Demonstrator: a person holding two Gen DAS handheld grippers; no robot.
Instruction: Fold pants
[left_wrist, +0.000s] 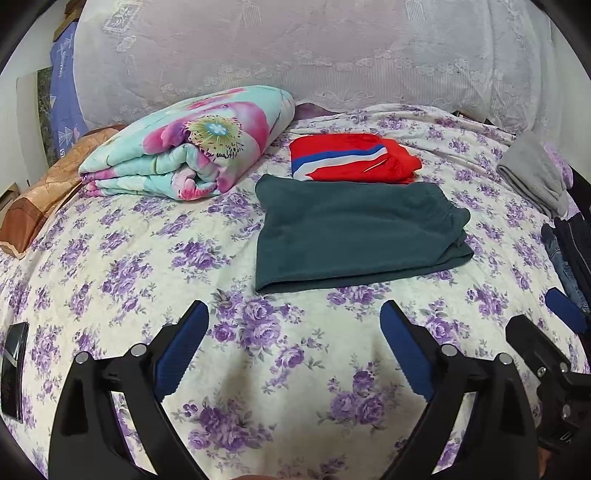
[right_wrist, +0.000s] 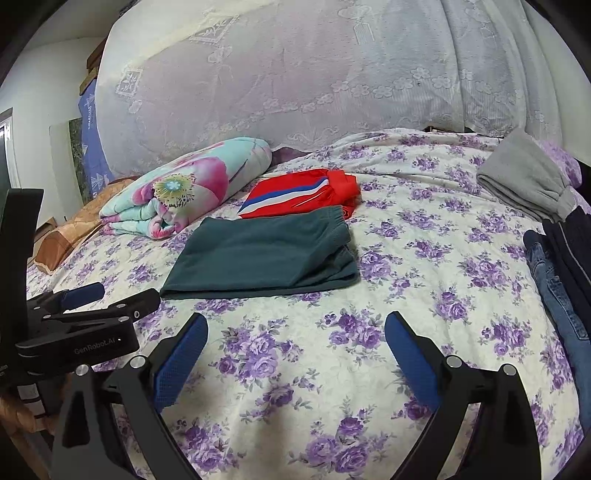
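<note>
Green pants (left_wrist: 354, 232) lie folded flat in the middle of the bed (left_wrist: 258, 350), beside the folded red pair (left_wrist: 351, 158), surely to keep a neat row. Left gripper (left_wrist: 294, 317) and right gripper (right_wrist: 296, 328) hover nearer, both spread wide and empty.

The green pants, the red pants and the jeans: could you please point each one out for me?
green pants (left_wrist: 354, 236), left wrist view, middle of the folded top layer
red pants (left_wrist: 354, 158), left wrist view, on the striped panel
jeans (right_wrist: 554, 295), right wrist view, on the blue leg
</note>
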